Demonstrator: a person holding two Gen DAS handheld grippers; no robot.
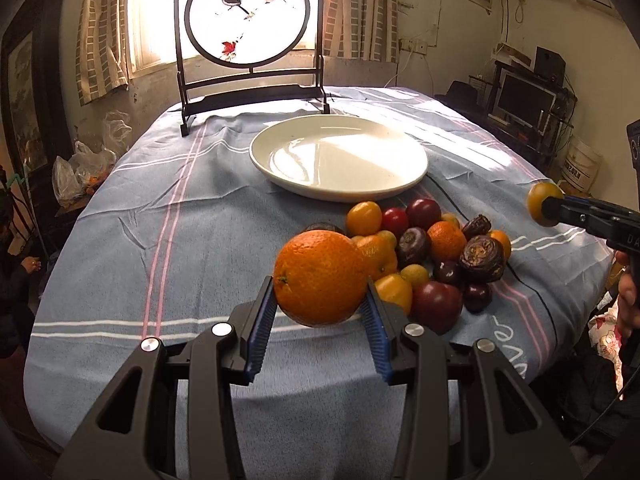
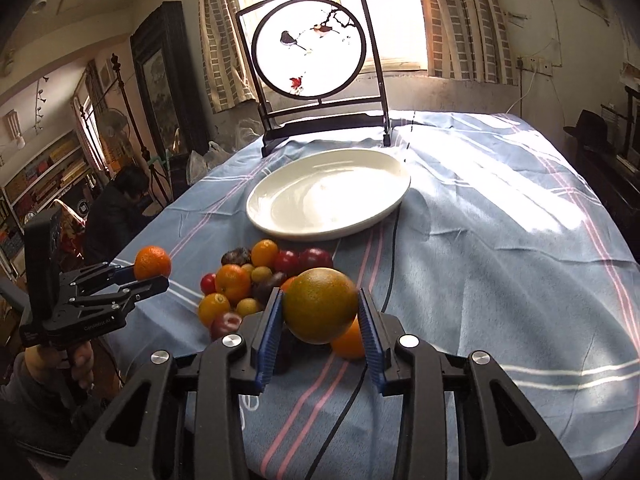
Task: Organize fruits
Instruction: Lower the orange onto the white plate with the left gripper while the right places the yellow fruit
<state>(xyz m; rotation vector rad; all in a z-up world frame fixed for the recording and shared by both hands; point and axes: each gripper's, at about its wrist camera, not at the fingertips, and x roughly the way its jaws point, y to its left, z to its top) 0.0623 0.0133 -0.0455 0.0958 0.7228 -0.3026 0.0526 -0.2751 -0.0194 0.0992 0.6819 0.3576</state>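
Observation:
My left gripper (image 1: 321,282) is shut on a large orange (image 1: 318,276) and holds it above the cloth, just left of the fruit pile (image 1: 432,248). My right gripper (image 2: 320,306) is shut on a greenish-yellow orange (image 2: 320,304), held above the near side of the pile (image 2: 248,280). Each gripper shows in the other's view: the right one (image 1: 546,205) at the far right, the left one (image 2: 154,270) at the left. A white plate (image 1: 412,160) lies empty behind the pile; it also shows in the right wrist view (image 2: 384,208).
A dark framed bird screen (image 1: 248,28) stands at the table's far edge behind the plate. The blue striped cloth (image 1: 160,220) covers the table. A black cable (image 2: 394,240) runs across the cloth right of the pile. A person (image 2: 120,200) sits left of the table.

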